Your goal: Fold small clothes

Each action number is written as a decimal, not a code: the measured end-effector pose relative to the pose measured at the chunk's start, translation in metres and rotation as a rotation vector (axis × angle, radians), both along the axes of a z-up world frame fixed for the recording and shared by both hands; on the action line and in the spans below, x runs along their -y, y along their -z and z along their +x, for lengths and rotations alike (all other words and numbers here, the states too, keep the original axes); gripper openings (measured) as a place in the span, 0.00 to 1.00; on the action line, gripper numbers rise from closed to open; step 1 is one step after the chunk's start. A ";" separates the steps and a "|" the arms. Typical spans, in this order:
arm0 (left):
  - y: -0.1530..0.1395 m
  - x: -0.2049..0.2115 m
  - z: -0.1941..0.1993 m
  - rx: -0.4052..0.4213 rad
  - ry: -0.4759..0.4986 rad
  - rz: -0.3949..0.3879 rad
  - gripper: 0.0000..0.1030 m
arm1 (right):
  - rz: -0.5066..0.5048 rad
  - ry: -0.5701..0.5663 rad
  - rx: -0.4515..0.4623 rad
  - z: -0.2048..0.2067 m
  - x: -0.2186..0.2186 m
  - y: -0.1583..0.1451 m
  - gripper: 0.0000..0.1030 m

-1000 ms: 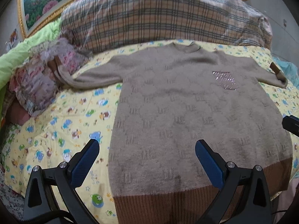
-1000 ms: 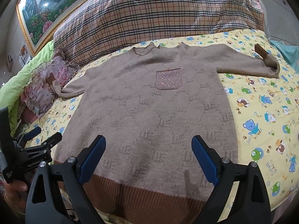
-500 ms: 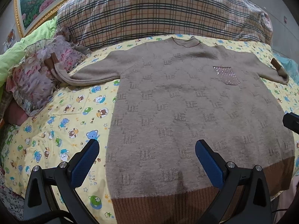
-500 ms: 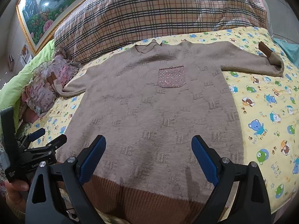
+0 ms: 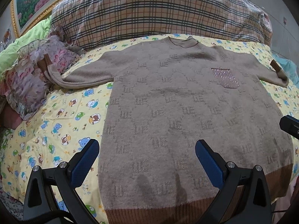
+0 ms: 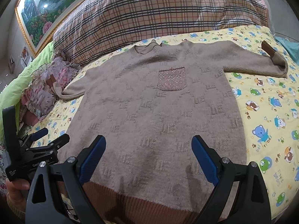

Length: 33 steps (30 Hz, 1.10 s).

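Note:
A beige knit sweater (image 5: 177, 108) (image 6: 153, 112) lies flat, face up, on the bed, neck toward the pillows, both sleeves spread out. It has a sparkly chest pocket (image 6: 172, 81) and a brown ribbed hem (image 6: 149, 203) at the near edge. My left gripper (image 5: 147, 158) hovers open above the sweater's lower left part, holding nothing. My right gripper (image 6: 148, 155) hovers open above the lower middle, also empty. The left gripper (image 6: 46, 136) shows at the left edge of the right wrist view, held by a hand (image 6: 15, 190).
The bed has a yellow sheet with cartoon bears (image 6: 265, 123). A large plaid pillow (image 5: 149, 13) lies behind the sweater. Floral pink fabric (image 5: 28, 78) and a green blanket (image 6: 11, 91) lie at the left. A framed flower painting (image 6: 43, 13) hangs on the wall.
Both grippers have moved forward and slightly down toward the sweater, staying open. The sweater has not moved.

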<state>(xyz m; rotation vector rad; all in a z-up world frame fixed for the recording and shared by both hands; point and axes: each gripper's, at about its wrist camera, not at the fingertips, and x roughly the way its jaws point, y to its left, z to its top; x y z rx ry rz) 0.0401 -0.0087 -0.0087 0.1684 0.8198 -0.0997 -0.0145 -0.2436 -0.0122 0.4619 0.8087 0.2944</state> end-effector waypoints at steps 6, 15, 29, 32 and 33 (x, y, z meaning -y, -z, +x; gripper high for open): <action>0.010 0.005 0.012 -0.028 0.014 -0.015 1.00 | 0.019 0.008 -0.010 0.009 0.007 0.008 0.90; 0.015 0.007 0.059 -0.073 0.020 -0.059 1.00 | -0.018 0.182 -0.026 0.051 0.092 0.022 0.90; 0.000 0.025 0.159 -0.079 0.022 -0.129 1.00 | -0.213 0.483 -0.086 0.137 0.270 0.043 0.90; 0.002 0.029 0.178 -0.097 0.025 -0.148 1.00 | -0.264 0.482 -0.096 0.164 0.291 0.048 0.88; 0.003 0.030 0.181 -0.100 0.027 -0.147 1.00 | -0.288 0.477 -0.105 0.172 0.295 0.050 0.85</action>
